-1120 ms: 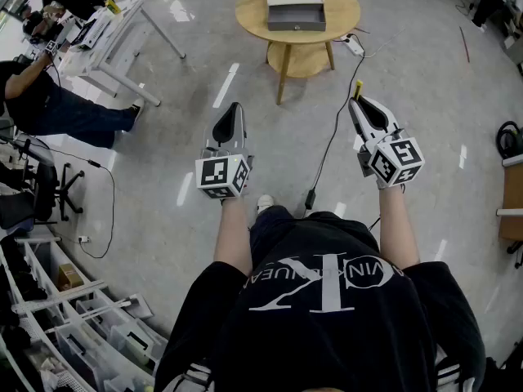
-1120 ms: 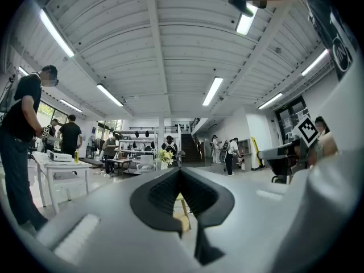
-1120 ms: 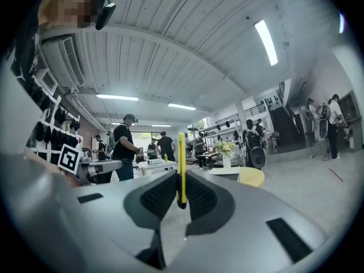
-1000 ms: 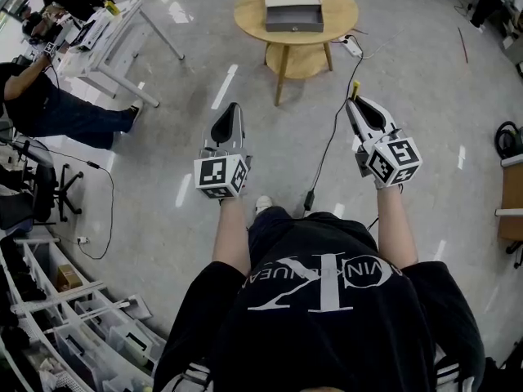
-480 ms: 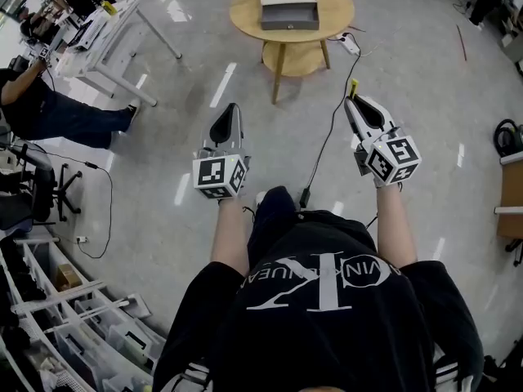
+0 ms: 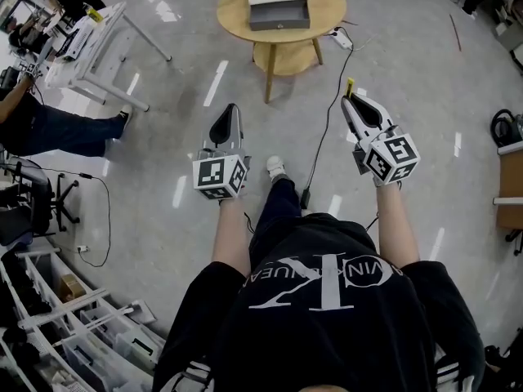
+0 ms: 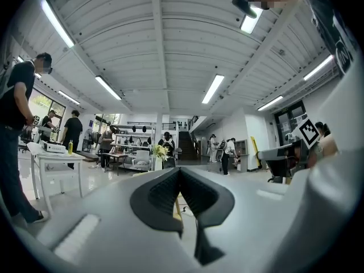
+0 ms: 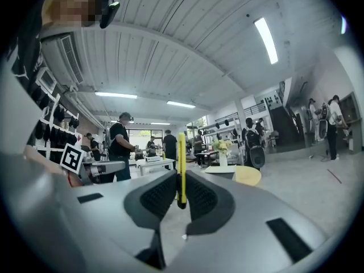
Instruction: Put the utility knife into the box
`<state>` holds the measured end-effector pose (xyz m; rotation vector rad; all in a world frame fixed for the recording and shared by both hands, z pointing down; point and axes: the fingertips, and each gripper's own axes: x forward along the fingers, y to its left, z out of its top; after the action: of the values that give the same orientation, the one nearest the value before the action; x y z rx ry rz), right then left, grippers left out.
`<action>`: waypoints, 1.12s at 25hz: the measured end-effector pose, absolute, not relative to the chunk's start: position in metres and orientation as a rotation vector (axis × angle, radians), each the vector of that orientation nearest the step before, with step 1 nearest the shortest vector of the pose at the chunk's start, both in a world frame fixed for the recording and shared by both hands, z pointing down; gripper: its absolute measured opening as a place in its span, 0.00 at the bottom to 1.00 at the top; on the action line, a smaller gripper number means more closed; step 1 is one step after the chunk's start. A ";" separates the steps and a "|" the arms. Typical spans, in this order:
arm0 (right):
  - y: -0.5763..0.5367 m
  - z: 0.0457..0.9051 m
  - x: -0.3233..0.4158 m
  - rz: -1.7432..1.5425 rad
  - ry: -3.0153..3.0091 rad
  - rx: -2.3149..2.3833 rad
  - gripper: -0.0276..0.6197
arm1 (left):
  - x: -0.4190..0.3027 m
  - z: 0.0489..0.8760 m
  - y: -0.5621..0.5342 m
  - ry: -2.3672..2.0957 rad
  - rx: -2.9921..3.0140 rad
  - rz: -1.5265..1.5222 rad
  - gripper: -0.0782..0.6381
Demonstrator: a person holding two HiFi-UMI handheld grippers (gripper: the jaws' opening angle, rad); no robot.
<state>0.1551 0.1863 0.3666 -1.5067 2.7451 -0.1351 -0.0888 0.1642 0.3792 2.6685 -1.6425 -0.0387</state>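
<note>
1. Person, black printed T-shirt [image 6: 327, 300], seen from above; bare forearms reach forward, one gripper in each hand. One white shoe [image 6: 275, 168] shows on the grey floor [image 6: 163, 137] between the arms.
2. Left gripper [image 6: 230, 111]: held level over the floor, marker cube at its rear. In the left gripper view its two black ribbed pads are pressed together at the tips [image 7: 180, 172], with nothing between them.
3. Right gripper [image 6: 350, 99]: held level, pointing forward, marker cube at its rear. The right gripper view shows its pads clamped on a thin yellow body.
4. Utility knife [image 8: 181, 166]: yellow, pinched edge-on and upright between the right gripper's pads. Its end stands out past the jaw tips and is seen in the head view as a short yellow stub [image 6: 350, 85]. It is carried over the floor, well apart from the box.
5. Black cable [image 6: 327, 129]: runs over the floor from near the person's foot toward a white power strip [image 6: 341, 39] beside the table.
6. Round wooden table [image 6: 237, 24]: ahead of both grippers, on splayed legs.
7. Box [image 6: 279, 8]: grey, open at the top, standing on the table top.
8. White desk [image 6: 90, 47]: far left, with a seated person in dark clothes [image 6: 41, 125] beside it.
</note>
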 end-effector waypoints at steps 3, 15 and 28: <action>0.179 0.363 0.161 -0.125 2.737 -1.524 0.13 | -0.081 0.373 0.155 -1.627 2.687 -0.067 0.12; 0.131 0.367 0.168 -0.161 2.682 -1.560 0.13 | -0.069 0.378 0.099 -1.575 2.730 -0.011 0.12; 0.031 0.377 0.157 -0.202 2.697 -1.587 0.13 | -0.073 0.392 -0.010 -1.521 2.718 -0.001 0.12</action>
<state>0.1571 0.0312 0.3774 -1.5874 2.6966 -0.2022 -0.0725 -0.0105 0.3918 2.7184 -1.5211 -0.0013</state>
